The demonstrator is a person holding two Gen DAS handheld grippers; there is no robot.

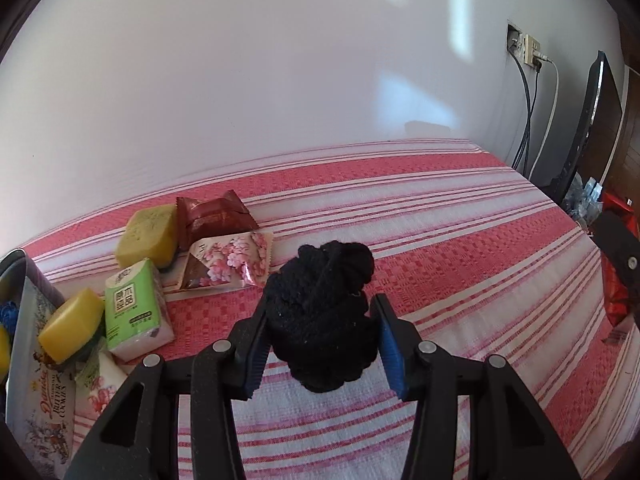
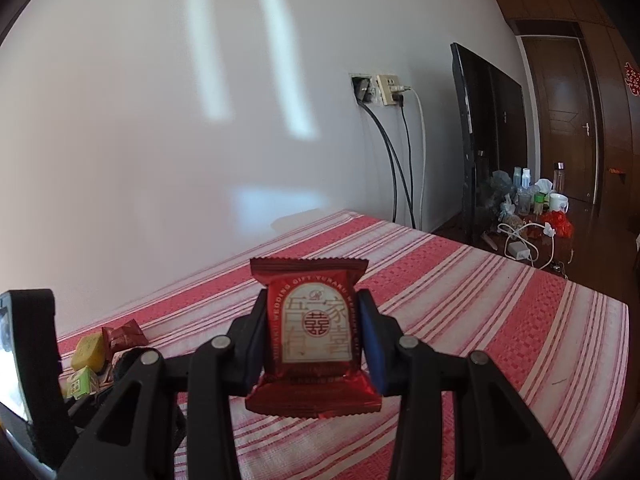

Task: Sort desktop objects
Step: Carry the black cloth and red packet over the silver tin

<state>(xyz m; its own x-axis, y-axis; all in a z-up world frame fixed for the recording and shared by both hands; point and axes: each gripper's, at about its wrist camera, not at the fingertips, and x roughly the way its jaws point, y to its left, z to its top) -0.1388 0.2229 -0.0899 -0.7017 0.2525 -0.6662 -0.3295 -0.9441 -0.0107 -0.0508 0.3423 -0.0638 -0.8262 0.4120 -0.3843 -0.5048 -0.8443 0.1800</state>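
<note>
The left black plastic tongs (image 1: 322, 344) have angular arms with triangular cut-outs, round silver rivets at the joints and ribbed blue pads (image 1: 390, 344) on the fingers. The right black plastic tongs (image 2: 316, 336) look alike, with dark blue pads (image 2: 370, 336).

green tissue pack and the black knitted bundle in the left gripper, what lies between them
In the left wrist view, a pink floral sachet lies between the green tissue pack and the black knitted bundle; otherwise only striped red cloth.
</note>
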